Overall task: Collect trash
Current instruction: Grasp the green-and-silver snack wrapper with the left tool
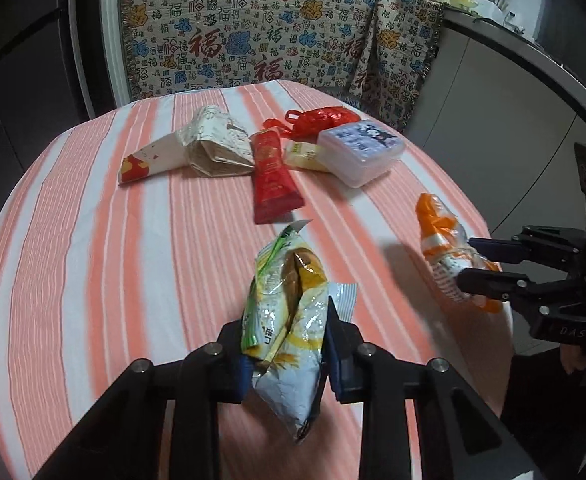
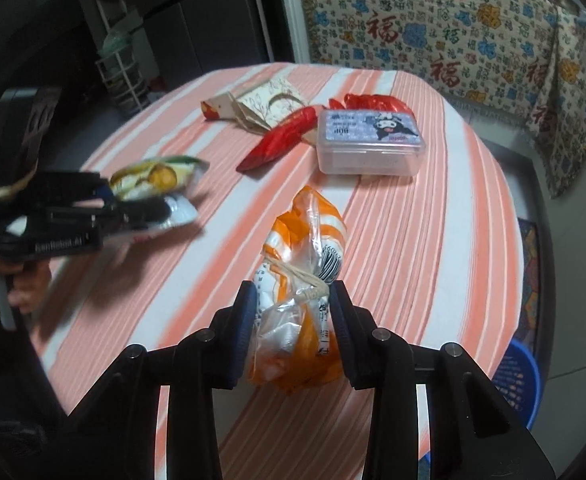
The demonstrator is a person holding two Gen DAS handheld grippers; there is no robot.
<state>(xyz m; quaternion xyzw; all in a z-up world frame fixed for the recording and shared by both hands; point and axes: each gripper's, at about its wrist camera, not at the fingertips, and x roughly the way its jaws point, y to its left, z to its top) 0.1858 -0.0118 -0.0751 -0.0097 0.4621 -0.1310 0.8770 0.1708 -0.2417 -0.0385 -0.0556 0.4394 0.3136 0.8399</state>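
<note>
— Striped counter (image 1: 93,240): where's the trash?
— Left gripper (image 1: 285,344) fingers pinch a green-yellow wrapper (image 1: 281,304); right gripper (image 2: 293,328) fingers squeeze an orange bag (image 2: 301,280), seemingly lifted. Red sachet (image 1: 269,176) lies behind.

black tongs (image 1: 285,354), blue pads (image 1: 337,364)

Dim indoor light, soft shadows, strong fisheye bending, dark vignette corners, slight motion blur.
</note>
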